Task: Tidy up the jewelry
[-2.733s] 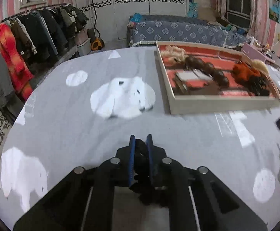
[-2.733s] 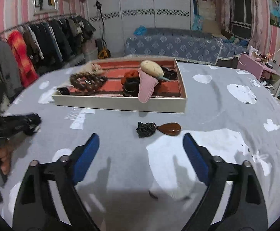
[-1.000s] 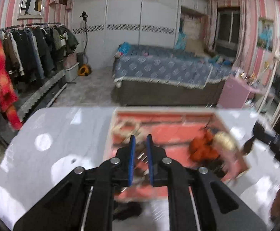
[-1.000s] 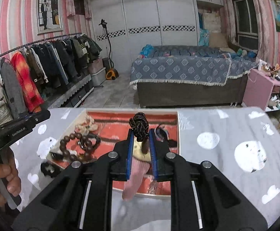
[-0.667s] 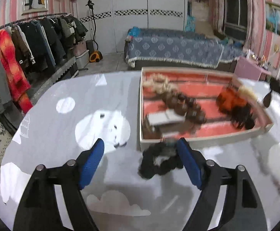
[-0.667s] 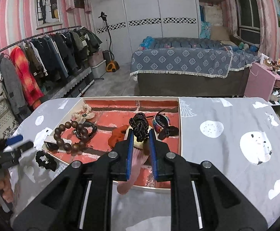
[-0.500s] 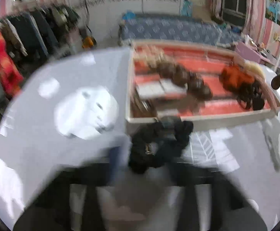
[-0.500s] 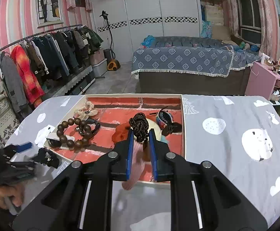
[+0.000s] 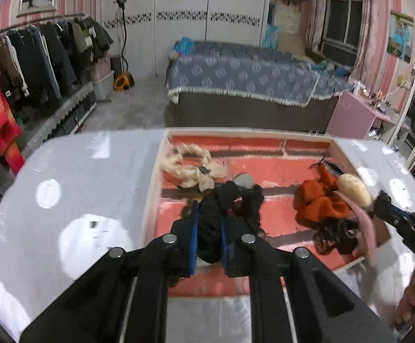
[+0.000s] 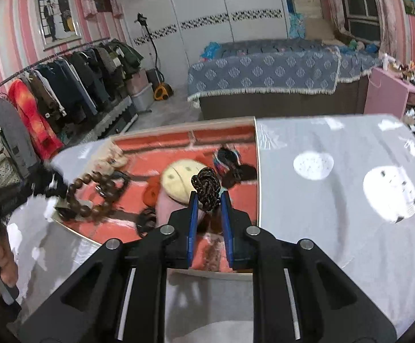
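Black scrunchie [image 9: 218, 214] is hanging clamped in the left gripper [image 9: 208, 245] over the tray [image 9: 153, 188]; right gripper [image 10: 209, 223] is gripping the braided cord [image 10: 206, 187] there too. Placing step underway; next, I judge: lowering, opening fingers inside the tray.

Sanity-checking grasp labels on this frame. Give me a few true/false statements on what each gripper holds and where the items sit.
1. The left gripper is shut on a black scrunchie. True.
2. The right gripper is open and holds nothing. False: it is shut on a braided cord.
3. The wooden bead bracelet lies in the tray. True.
4. The orange scrunchie lies on the tablecloth outside the tray. False: it is inside the tray.
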Tool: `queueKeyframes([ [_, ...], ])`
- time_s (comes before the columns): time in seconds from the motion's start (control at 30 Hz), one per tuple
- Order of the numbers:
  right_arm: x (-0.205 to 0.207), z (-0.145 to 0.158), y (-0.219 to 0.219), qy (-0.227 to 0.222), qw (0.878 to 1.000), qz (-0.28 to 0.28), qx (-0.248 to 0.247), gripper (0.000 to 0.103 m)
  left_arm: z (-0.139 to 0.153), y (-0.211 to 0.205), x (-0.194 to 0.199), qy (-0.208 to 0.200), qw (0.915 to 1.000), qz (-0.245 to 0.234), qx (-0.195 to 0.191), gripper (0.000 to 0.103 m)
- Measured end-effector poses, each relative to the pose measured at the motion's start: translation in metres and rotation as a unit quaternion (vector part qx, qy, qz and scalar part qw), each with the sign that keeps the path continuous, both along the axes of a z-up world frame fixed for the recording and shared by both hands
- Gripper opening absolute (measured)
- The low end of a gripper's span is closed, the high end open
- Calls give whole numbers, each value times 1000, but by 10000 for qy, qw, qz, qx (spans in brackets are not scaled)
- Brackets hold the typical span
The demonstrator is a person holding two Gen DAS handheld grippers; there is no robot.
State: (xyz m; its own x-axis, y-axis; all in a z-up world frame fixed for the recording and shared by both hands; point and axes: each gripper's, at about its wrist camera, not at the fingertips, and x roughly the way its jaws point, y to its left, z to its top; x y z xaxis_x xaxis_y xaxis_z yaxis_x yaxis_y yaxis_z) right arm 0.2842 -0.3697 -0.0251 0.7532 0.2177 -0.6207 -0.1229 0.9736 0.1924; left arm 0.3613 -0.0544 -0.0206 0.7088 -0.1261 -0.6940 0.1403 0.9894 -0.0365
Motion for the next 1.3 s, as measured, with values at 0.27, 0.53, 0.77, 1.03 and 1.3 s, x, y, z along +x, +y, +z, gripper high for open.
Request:
queueKeyframes([
  [0.27, 3, -15, 0, 168, 9996, -97, -186, 80, -20, -3, -12, -377, 9986, 352, -98, 80],
  [0.53, -30, 25, 17, -452, 9954, -143, -829, 93, 17, -2, -71, -1264, 9889, 485, 609, 99],
  [0.77, -90, 41, 29, -931, 9909, -181, -958, 98, 22, 32, -151, -1790, 9807, 518, 584, 99],
  [1.03, -171, 12, 45, -1747, 9790, 7, -1047, 98, -4, 39, -195, -2513, 9632, 717, 626, 99],
  [1.3, -181, 4, 38, -2008, 9751, -260, -902, 98, 0, 31, -204, -2784, 9560, 498, 776, 99],
])
